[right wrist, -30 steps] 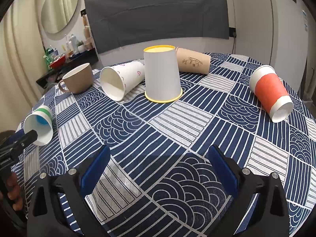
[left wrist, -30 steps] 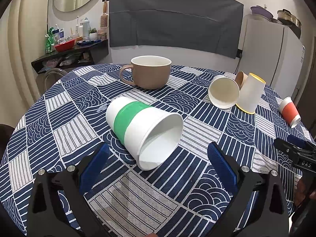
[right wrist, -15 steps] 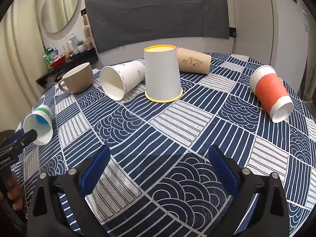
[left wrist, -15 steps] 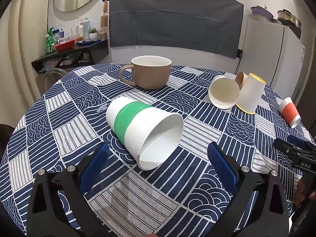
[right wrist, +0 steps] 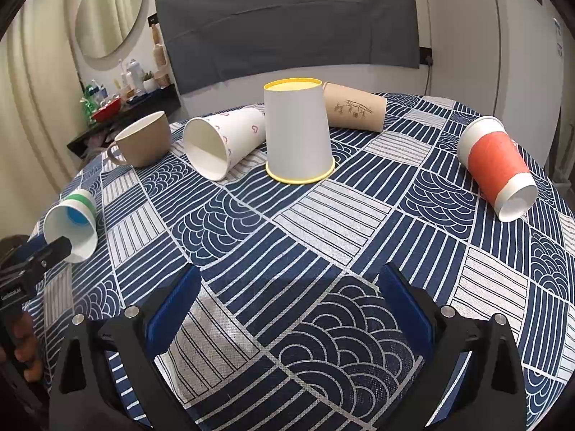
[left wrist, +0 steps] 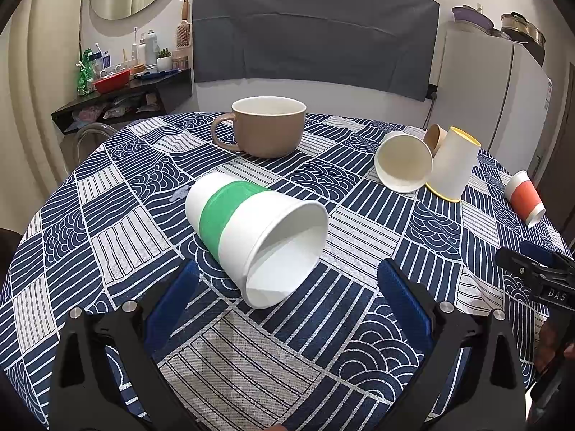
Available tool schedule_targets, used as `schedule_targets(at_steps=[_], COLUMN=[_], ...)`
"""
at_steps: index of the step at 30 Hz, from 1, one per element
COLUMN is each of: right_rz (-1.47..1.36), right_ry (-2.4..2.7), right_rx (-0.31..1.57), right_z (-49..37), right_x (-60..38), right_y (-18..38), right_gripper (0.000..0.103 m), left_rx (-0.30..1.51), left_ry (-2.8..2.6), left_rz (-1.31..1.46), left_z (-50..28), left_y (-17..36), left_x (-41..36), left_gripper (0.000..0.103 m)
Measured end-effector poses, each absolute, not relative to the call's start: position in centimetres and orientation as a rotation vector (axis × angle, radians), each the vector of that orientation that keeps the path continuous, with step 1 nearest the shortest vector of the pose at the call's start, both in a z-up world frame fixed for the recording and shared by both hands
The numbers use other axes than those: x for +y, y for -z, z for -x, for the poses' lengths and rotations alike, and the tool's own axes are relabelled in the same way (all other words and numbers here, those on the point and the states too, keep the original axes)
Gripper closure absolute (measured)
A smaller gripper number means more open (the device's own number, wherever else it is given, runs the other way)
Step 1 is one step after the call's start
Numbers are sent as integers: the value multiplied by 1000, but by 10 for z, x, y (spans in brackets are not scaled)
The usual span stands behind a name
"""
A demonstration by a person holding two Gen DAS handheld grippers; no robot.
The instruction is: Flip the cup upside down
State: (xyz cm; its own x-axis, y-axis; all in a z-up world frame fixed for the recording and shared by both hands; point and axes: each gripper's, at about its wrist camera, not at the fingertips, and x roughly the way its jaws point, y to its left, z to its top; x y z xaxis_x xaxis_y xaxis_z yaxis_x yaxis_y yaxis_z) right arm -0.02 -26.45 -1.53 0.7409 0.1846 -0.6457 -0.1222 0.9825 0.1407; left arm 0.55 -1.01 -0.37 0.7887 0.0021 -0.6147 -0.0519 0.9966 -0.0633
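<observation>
My left gripper (left wrist: 287,287) hangs low over the patterned tablecloth (left wrist: 359,352), its blue pads spread wide with nothing between them, and the green-banded paper cup (left wrist: 251,230) lies on its side just ahead of the fingertips. The cup's long axis runs on a slant: the open mouth faces back toward me and a little to the gripper's right, while the closed base points away and to its left. The rim sits close to the line between the two pads, slightly nearer the left pad, and touches neither.

My right gripper (right wrist: 287,298) is likewise open and empty, and it is well apart from that cup, which shows only at the far left edge of its view (right wrist: 73,221). Ahead of it stand other cups: a yellow-rimmed cup (right wrist: 298,136) already mouth-down, a heart-printed cup (right wrist: 226,142) and a brown paper cup (right wrist: 354,111) on their sides beside it, and an orange-banded cup (right wrist: 497,168) lying off to its right. A tan mug (left wrist: 267,131) stands upright beyond the green-banded cup.

I judge the left hand the nearer one by a clear margin, so the pick falls to it. Because the cup lies askew to the fingers, I expect the gripper must turn to close across the cup's wall rather than along its length, then rotate it mouth-down.
</observation>
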Motion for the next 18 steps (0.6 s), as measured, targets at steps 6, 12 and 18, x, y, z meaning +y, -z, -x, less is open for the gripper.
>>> schedule_targets(at_steps=[6,12,18], right_rz=[-232,-243,-161], right_ry=[-172,-110,75], right_rx=[799,786,696], right_z=[-15,-21,-33], right_x=[-291,-320,-367], right_y=[22,8,-30], right_gripper=[8,8,8], left_rx=[657,668,668], left_ry=[-28,-23,-26], left_rz=[79,81,74], left_z=[-5,-6,-6], left_y=[3,4,4], left_x=[-10,-10,-11], left_gripper=[6,6,6])
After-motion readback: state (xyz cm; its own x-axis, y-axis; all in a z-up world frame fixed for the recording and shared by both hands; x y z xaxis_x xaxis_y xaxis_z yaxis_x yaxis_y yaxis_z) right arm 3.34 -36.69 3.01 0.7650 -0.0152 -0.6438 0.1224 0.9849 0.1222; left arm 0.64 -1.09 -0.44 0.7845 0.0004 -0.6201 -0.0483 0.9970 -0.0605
